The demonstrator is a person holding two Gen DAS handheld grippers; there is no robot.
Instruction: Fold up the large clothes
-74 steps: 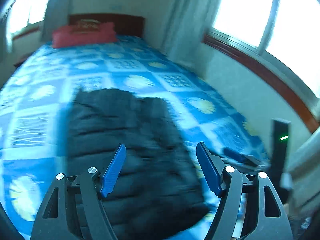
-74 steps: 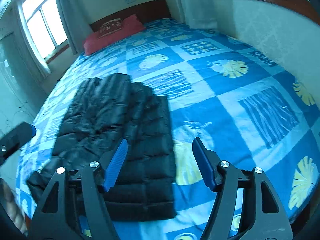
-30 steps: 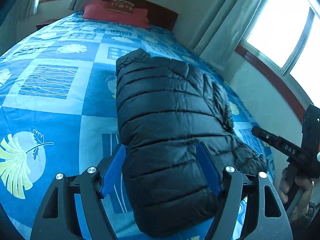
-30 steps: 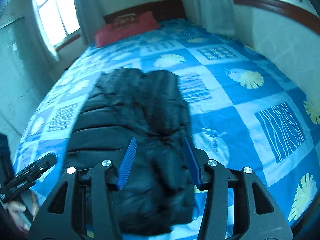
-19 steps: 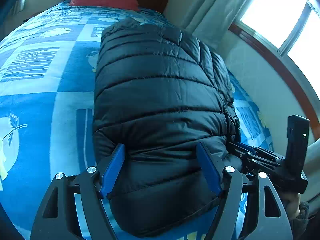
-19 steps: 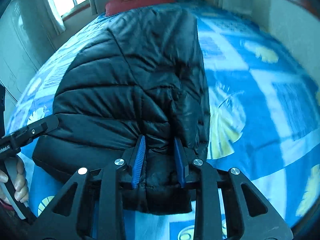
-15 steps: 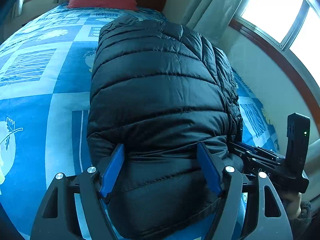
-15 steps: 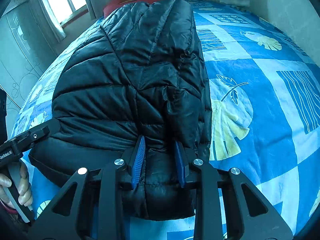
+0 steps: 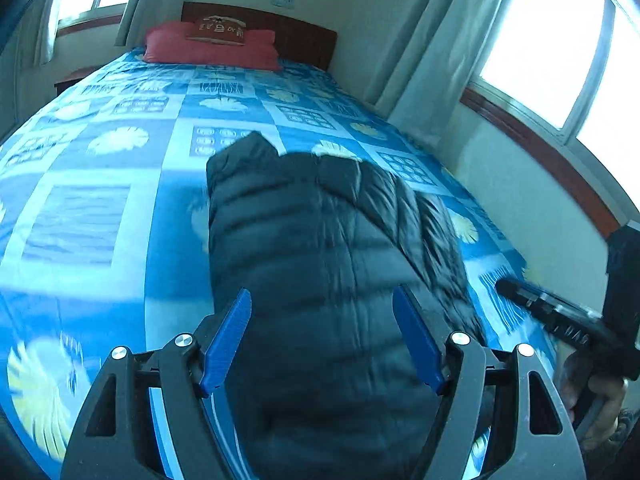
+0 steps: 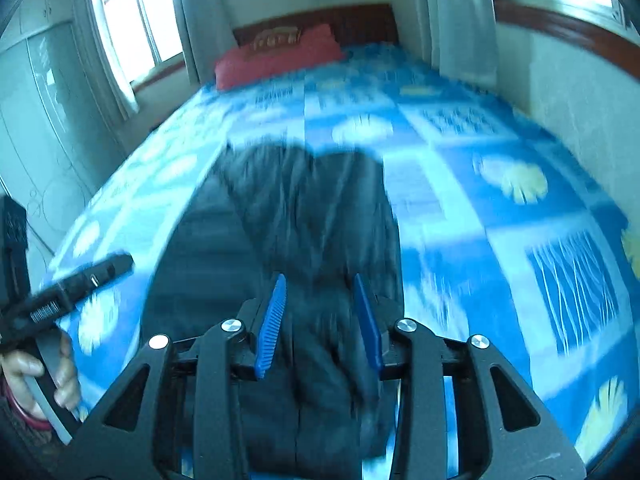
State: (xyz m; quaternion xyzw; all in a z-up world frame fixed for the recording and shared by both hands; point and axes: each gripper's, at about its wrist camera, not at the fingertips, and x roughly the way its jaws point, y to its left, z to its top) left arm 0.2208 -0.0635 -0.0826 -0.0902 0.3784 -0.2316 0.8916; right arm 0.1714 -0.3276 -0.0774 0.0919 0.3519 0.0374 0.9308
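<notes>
A bed (image 9: 100, 152) with a blue patterned cover (image 10: 500, 240) fills both of your views, its red pillow (image 9: 208, 50) against the dark headboard (image 9: 304, 36) at the far end, curtained windows (image 9: 552, 48) to either side. A black puffer jacket (image 9: 320, 260) lies lengthwise down the cover, its far end toward the pillow and its near end under your two tools; both views are blurred.

Your left gripper (image 9: 322, 338) stands with its blue pads (image 9: 226, 342) wide apart, the jacket's near part showing between and beyond them; no fabric is pinched in them. Your right gripper (image 10: 318, 320) shows its blue pads (image 10: 272, 324) a narrower gap apart, over the jacket's (image 10: 288, 240) near right part. Dark fabric fills that gap, but the blur hides whether the pads are pressing it.

Each tool shows at the edge of the other's view: the right one (image 9: 560, 320) beside the jacket's right edge, the left one (image 10: 68, 292) beside its left edge, in your left hand (image 10: 28, 376).
</notes>
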